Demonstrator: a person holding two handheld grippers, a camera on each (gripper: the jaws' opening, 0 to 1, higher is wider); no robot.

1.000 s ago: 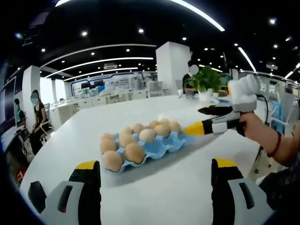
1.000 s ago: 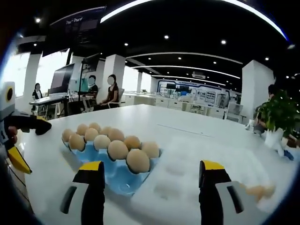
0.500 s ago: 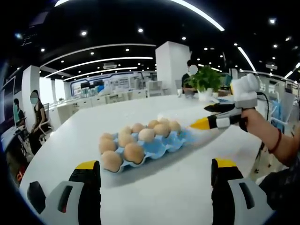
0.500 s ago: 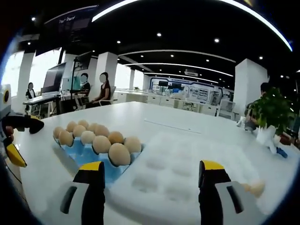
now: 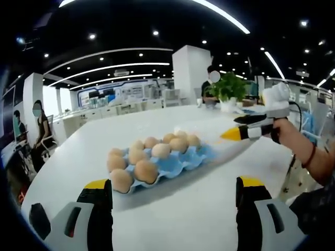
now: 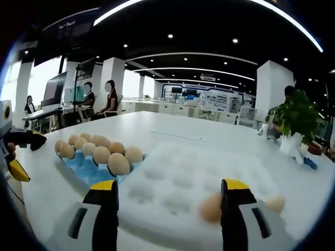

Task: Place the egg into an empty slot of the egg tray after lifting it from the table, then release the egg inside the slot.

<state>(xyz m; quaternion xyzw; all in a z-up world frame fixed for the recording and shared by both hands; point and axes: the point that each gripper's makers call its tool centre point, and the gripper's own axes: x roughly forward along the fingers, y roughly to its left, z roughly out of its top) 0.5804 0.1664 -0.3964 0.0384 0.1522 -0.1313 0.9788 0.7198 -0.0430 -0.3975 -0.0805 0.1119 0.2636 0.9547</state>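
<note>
Right gripper (image 6: 164, 209): jaws spread wide, nothing between them, aimed over a white tray (image 6: 172, 180) of empty cups. A loose egg (image 6: 211, 207) lies just inside the right jaw, apparently at the tray's near edge (on the tray or the table, I cannot tell); it is likely the one to lift. A second egg (image 6: 275, 204) lies farther right. Blue tray (image 6: 84, 168), beside the white one, looks full. Left gripper (image 5: 170, 209): wide open, empty, held back over the table (image 5: 172, 219).

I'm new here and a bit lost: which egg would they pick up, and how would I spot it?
Find the white table and the clear tray beside the blue tray. Just past the clear tray's right edge lies a loose egg, alone on the tabletop, not seated in any slot.
</note>
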